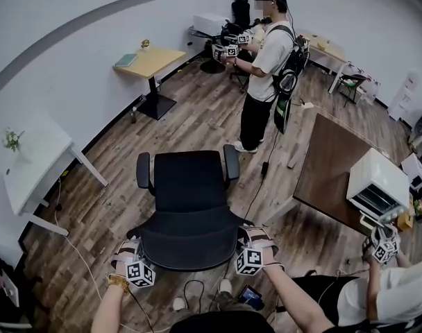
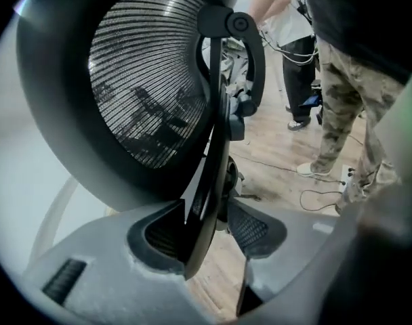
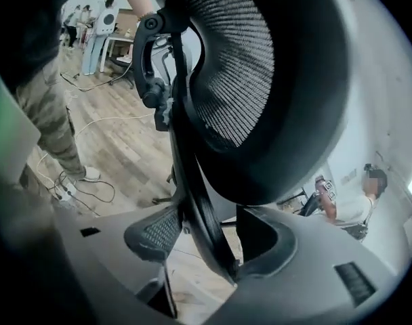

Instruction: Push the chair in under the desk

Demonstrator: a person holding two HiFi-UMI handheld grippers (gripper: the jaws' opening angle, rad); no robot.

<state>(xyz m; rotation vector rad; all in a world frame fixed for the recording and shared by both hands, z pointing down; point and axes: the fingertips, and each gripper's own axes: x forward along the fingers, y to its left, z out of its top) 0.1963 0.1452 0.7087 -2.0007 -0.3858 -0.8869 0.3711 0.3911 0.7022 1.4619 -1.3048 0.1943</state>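
Observation:
A black mesh-backed office chair (image 1: pixel 190 207) stands on the wood floor with its seat away from me and its backrest (image 1: pixel 190 245) nearest. My left gripper (image 1: pixel 128 247) is at the backrest's left edge and my right gripper (image 1: pixel 257 234) at its right edge. In the left gripper view the thin rim of the backrest (image 2: pixel 204 181) runs between the jaws of the left gripper (image 2: pixel 209 235), with a gap showing to one pad. The right gripper view shows the same: the rim (image 3: pixel 192 181) passes between the right gripper's (image 3: pixel 206 239) wide-set jaws.
A white desk (image 1: pixel 30 165) stands at the left wall, a small wooden desk (image 1: pixel 152 61) further back, and a brown table (image 1: pixel 329 165) with a white oven (image 1: pixel 377 186) on the right. A person (image 1: pixel 266 68) stands beyond the chair. Cables (image 1: pixel 266 165) cross the floor.

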